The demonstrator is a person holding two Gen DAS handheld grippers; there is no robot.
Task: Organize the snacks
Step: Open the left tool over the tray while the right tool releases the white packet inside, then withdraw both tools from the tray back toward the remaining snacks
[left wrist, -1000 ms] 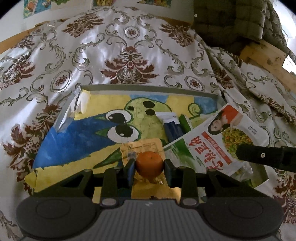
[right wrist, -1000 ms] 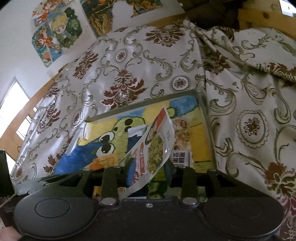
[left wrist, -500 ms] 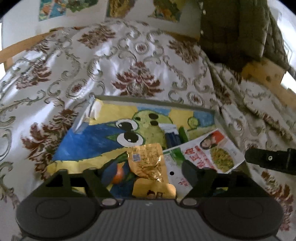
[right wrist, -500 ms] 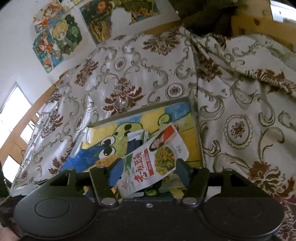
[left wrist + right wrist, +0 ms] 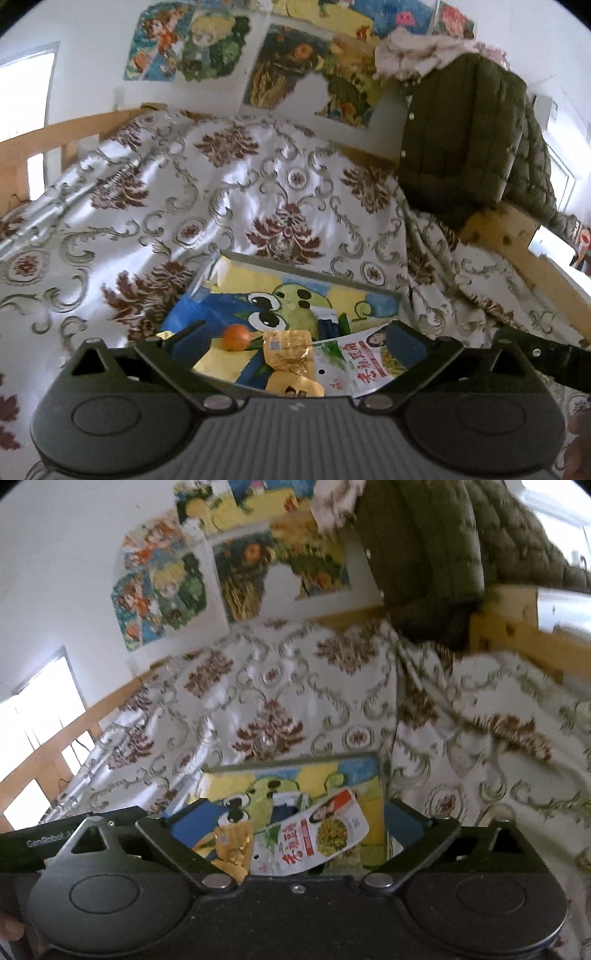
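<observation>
Both grippers, left [image 5: 295,341] & right [image 5: 293,825], jaws just spread wide, nothing btwn. Orange [image 5: 236,336] & pea packet [image 5: 321,840] lie in tray [image 5: 306,267]; round orange could roll twd tray wall if tray bumped

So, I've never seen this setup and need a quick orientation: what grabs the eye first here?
The tray with its bright cartoon frog lining, set on the patterned cloth. In it lie an orange at the left, gold packets in the middle and a large white snack bag at the right. Both the left gripper and the right gripper stand wide open above them, holding nothing.
</observation>
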